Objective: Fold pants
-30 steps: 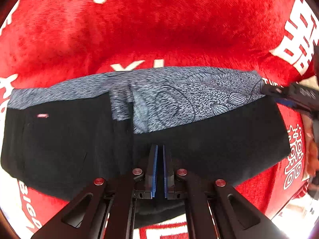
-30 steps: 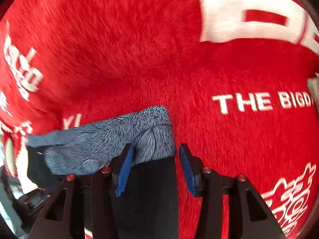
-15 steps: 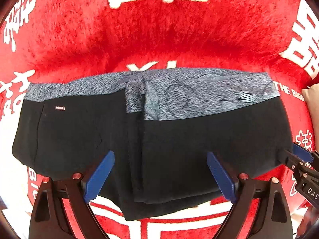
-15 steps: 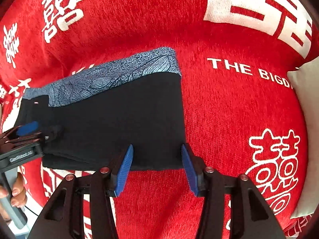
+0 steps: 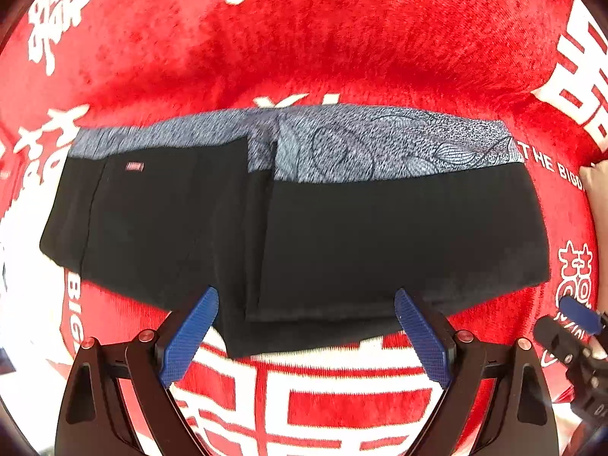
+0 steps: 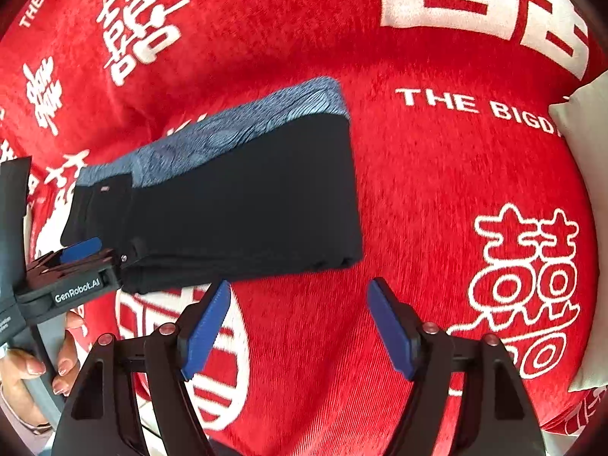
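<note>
The black pants (image 5: 342, 235) with a grey patterned waistband (image 5: 380, 144) lie folded flat on the red cloth. They also show in the right wrist view (image 6: 247, 197). My left gripper (image 5: 306, 300) is open and empty, its blue pads just short of the pants' near edge. My right gripper (image 6: 298, 288) is open and empty, just off the pants' near right corner. The right gripper shows at the lower right in the left wrist view (image 5: 573, 326). The left gripper shows at the left in the right wrist view (image 6: 72, 266).
A red cloth (image 6: 437, 197) with white characters and lettering covers the surface. A pale cushion (image 6: 585, 121) lies at the right edge. A hand (image 6: 34, 368) holds the left gripper's handle.
My left gripper has opened, let go of the pants and drawn back. My right gripper has pulled back from the waistband corner. The pants now lie folded flat.
</note>
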Demonstrator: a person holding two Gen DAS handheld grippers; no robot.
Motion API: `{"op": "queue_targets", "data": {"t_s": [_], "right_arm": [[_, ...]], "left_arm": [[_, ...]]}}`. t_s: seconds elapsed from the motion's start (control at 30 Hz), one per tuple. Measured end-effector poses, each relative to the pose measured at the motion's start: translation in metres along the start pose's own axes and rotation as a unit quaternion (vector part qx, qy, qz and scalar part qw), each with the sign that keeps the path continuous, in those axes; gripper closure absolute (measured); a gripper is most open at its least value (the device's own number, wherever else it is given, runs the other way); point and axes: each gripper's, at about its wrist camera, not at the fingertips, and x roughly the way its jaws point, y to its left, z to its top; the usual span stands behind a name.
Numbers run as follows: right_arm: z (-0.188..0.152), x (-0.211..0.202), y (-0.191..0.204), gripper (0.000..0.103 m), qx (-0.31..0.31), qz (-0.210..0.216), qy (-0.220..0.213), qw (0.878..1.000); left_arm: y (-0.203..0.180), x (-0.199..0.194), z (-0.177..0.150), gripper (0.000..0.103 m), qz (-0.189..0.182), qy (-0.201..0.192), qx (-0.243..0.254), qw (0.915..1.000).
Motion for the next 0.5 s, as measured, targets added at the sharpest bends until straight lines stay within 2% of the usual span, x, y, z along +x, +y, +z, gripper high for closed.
{"op": "queue_targets", "data": {"t_s": [0.23,0.33,0.5], "right_arm": [[-0.002,0.004,0.022,0.025,-0.047,0.008,0.017,0.999],[0.003,0.011,0.046,0.025,-0.065,0.001,0.01,0.998],[0.019,0.025,0.098,0.028,-0.101,0.019,-0.013,0.995]], "left_arm": [[0.021,-0.012,-0.024,0.008,-0.004,-0.005,-0.056,0.9984],[0.04,-0.007,-0.037,0.008,0.001,-0.002,-0.076,0.9971],[0.084,0.0,-0.054,0.008,-0.001,0.004,-0.101,0.9949]]}}
